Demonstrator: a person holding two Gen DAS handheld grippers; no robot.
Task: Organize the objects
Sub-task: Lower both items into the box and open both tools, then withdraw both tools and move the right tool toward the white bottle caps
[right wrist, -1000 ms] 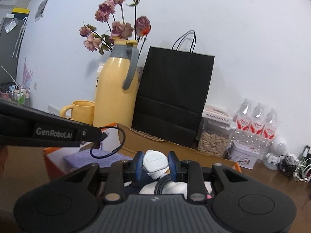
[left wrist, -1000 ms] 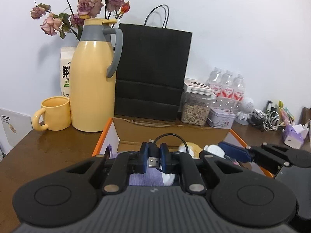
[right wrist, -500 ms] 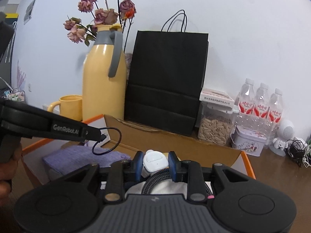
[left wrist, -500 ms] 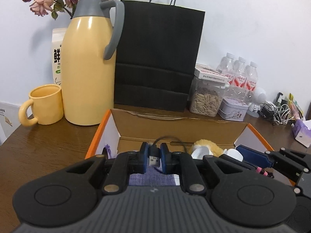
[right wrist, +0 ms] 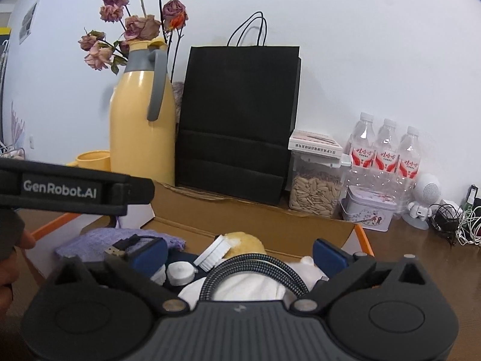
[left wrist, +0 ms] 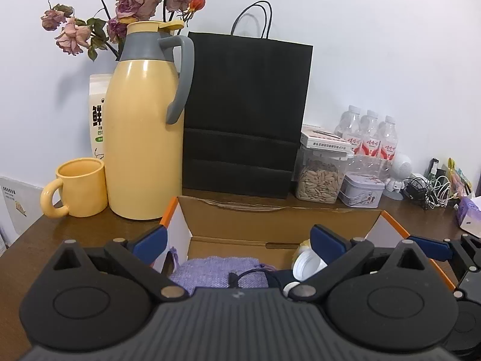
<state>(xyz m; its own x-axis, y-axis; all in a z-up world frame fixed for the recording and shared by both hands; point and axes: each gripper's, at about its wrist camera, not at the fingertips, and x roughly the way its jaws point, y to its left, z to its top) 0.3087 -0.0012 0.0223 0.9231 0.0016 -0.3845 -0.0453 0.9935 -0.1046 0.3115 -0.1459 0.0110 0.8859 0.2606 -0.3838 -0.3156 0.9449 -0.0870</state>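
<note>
An open cardboard box (left wrist: 270, 219) with orange edges sits on the brown table, also in the right wrist view (right wrist: 270, 219). My left gripper (left wrist: 237, 245) is open and empty above its left half. A black USB cable (right wrist: 120, 245) lies on a purple knitted cloth (left wrist: 216, 272) in the box. My right gripper (right wrist: 239, 255) is open above the right half. Below it lie a braided cable (right wrist: 249, 266) on a white item, a white charger (right wrist: 213, 254) and a yellow plush (right wrist: 246, 242).
Behind the box stand a yellow thermos (left wrist: 141, 138) with dried roses, a yellow mug (left wrist: 78, 188), a black paper bag (left wrist: 243, 114), a seed jar (left wrist: 318, 177), a tin (left wrist: 362, 189) and water bottles (left wrist: 369, 138). Tangled cables (left wrist: 427, 189) lie at the right.
Both grippers have opened. The left one let go of the USB cable, which now lies on the purple cloth. The right one let go of the white charger, now in the box.
</note>
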